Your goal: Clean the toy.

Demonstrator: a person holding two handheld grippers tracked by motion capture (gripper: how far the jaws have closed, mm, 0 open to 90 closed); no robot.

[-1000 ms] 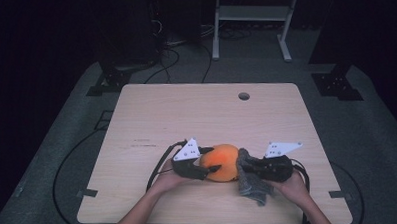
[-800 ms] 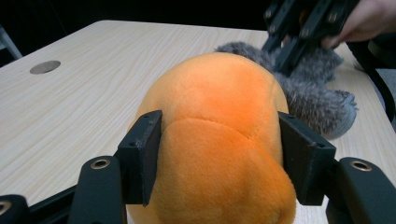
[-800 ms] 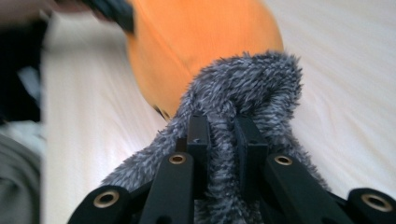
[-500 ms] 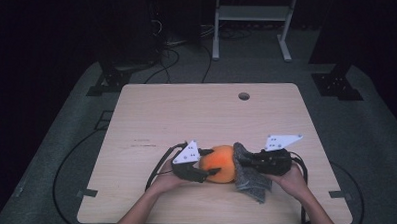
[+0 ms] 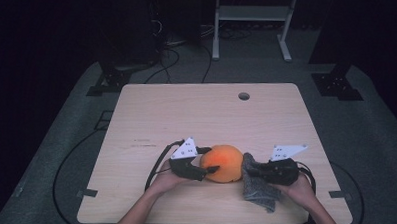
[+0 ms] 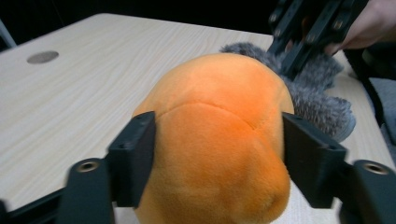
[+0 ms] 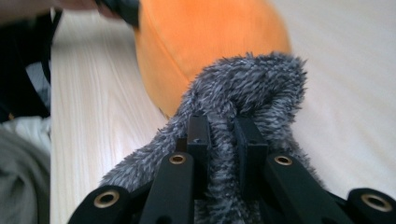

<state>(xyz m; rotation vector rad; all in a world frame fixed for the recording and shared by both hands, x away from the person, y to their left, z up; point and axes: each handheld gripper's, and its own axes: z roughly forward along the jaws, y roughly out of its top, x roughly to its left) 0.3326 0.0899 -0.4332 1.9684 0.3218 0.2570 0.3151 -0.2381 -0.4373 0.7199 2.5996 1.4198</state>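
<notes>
Orange plush ball (image 5: 224,163) sits on the table (image 5: 206,117) near its front edge, a little right of the middle, between my two hands. My left gripper (image 5: 210,168) comes at it from the left, and in the left gripper view its jaws stand on either side of the plush ball (image 6: 217,140); they have just been opening, with the ball between them. Both pads lie right at the plush, though I cannot tell how firmly they press. My right gripper (image 5: 254,170) is pressed together on a grey fuzzy cloth (image 5: 259,186), which hangs from the jaws just right of the ball and trails down toward the front edge. In the right gripper view the jaws pinch a fold of the grey fuzzy cloth (image 7: 252,93) between them, and the bunched top of it lies up against the orange ball (image 7: 205,42) behind it.
</notes>
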